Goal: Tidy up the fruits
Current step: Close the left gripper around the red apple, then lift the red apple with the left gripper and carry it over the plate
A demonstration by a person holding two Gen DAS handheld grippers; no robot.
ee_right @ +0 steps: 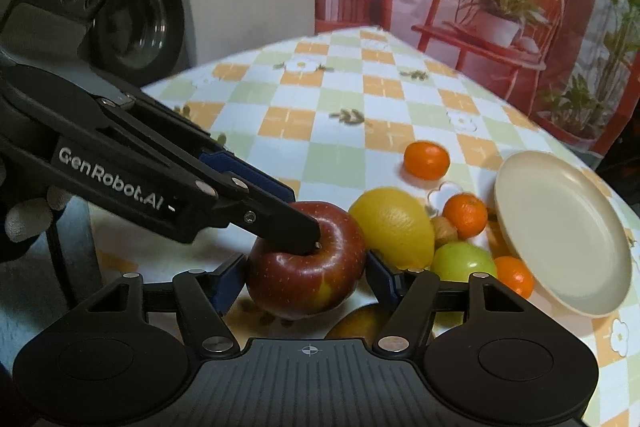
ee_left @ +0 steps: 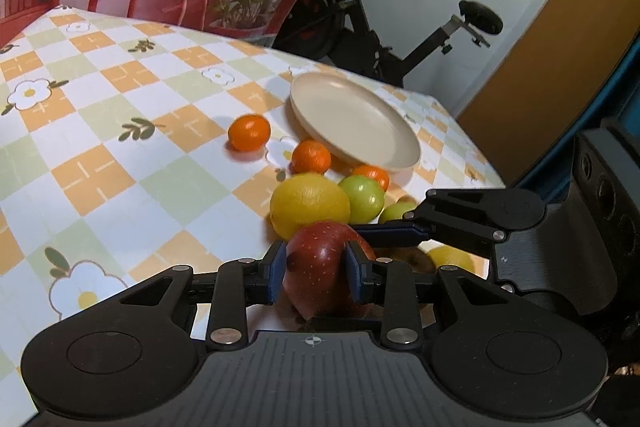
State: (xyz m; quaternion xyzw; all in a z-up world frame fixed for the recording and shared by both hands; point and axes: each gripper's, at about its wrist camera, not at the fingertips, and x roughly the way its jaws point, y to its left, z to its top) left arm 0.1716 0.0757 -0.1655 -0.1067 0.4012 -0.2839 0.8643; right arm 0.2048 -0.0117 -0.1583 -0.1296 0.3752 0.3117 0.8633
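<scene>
A red apple (ee_left: 320,255) (ee_right: 308,283) sits at the near edge of a fruit pile, and both grippers are on it. My left gripper (ee_left: 317,269) is shut on it, blue pads pressing its sides; in the right wrist view the left gripper (ee_right: 304,231) comes in from the left with one fingertip in the stem hollow. My right gripper (ee_right: 306,277) flanks the apple with a pad against each side; it (ee_left: 400,231) shows beside the apple in the left view. Behind lie a lemon (ee_left: 308,207) (ee_right: 394,227), a green apple (ee_left: 362,197) (ee_right: 462,261) and three oranges, the farthest (ee_left: 249,133) (ee_right: 426,161) apart. A beige plate (ee_left: 360,119) (ee_right: 560,227) is beyond them.
The table wears a checked floral cloth (ee_left: 100,107). A yellowish fruit (ee_right: 360,323) lies under the apple. An exercise bike (ee_left: 360,7) stands past the table's far edge, a washing machine (ee_right: 136,23) off its left side. A gloved hand (ee_right: 28,219) holds the left gripper.
</scene>
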